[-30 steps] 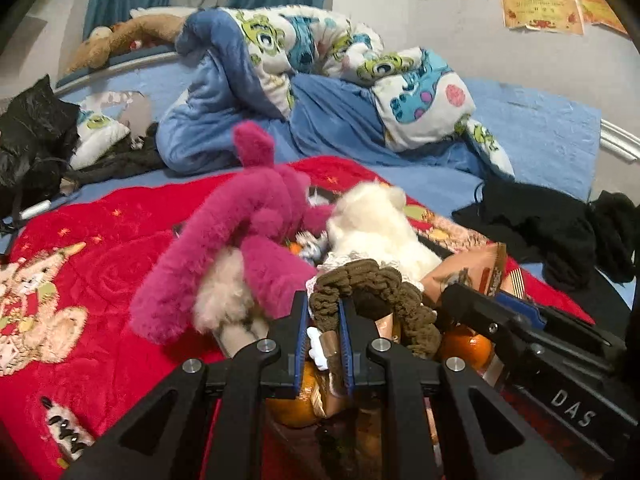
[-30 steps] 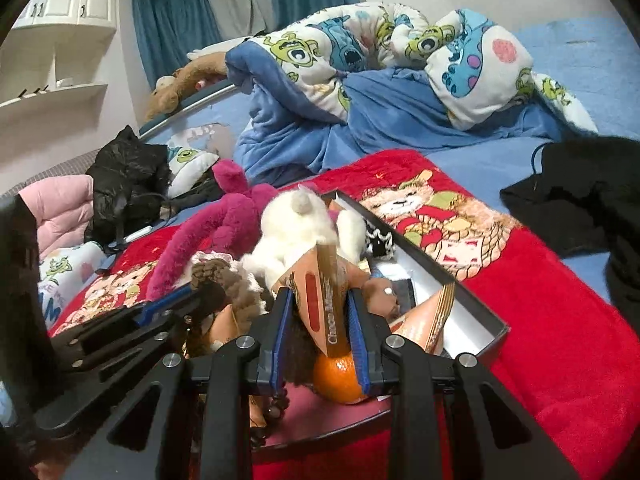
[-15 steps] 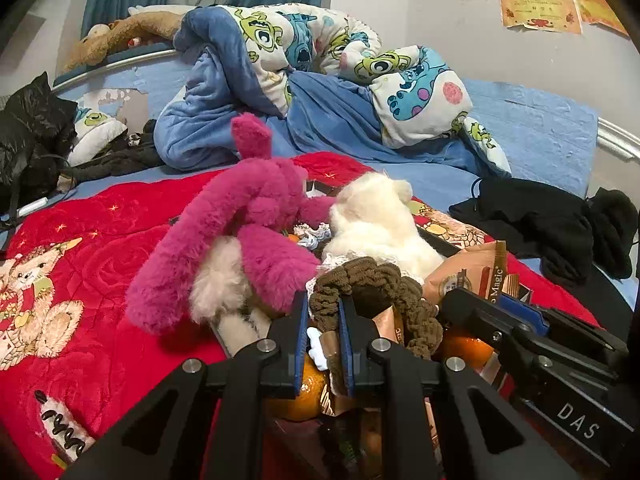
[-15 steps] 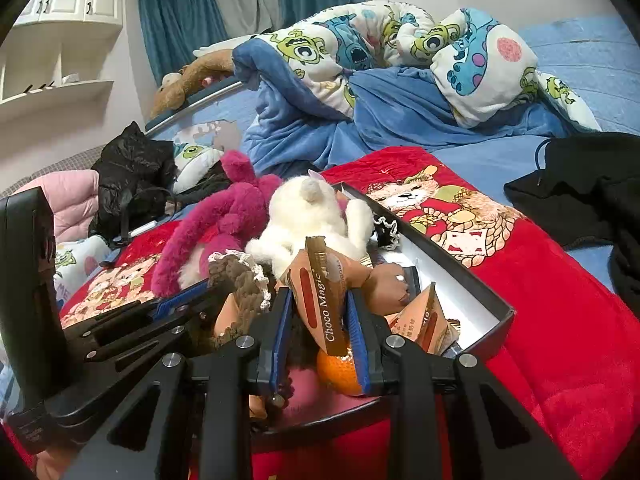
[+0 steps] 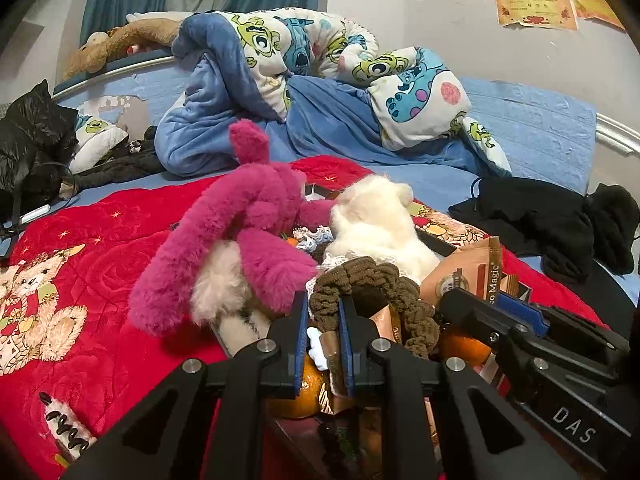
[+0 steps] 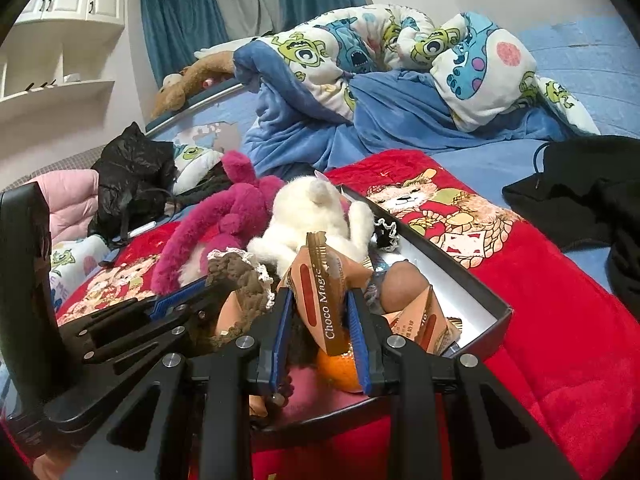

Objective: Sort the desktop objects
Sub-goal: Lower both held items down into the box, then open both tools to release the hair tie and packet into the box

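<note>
My left gripper (image 5: 323, 316) is shut on a doll with a brown knitted hat (image 5: 372, 280); a small white hand shows between the pads. The right gripper (image 6: 320, 300) is shut on a tan Choco Magic snack packet (image 6: 320, 280), held upright over a black box with a white inside (image 6: 472, 292). In the box lie an orange (image 6: 338, 368), more tan packets (image 6: 420, 320), a white plush (image 6: 312, 220) and a magenta plush (image 6: 224, 216) draped over its left side. In the right wrist view the left gripper (image 6: 200, 292) reaches in from the left, close beside the right one.
The box rests on a red bear-print blanket (image 5: 100, 248) on a bed. Behind lie a bunched blue monster duvet (image 5: 320, 80), black clothes (image 5: 540, 220) at right, and a black bag (image 5: 32, 140) at left. A brown plush (image 5: 120, 40) lies on the headboard.
The right gripper has shifted slightly with the packet, which now stands a bit more upright in the left wrist view. The left gripper and the doll have held still.
</note>
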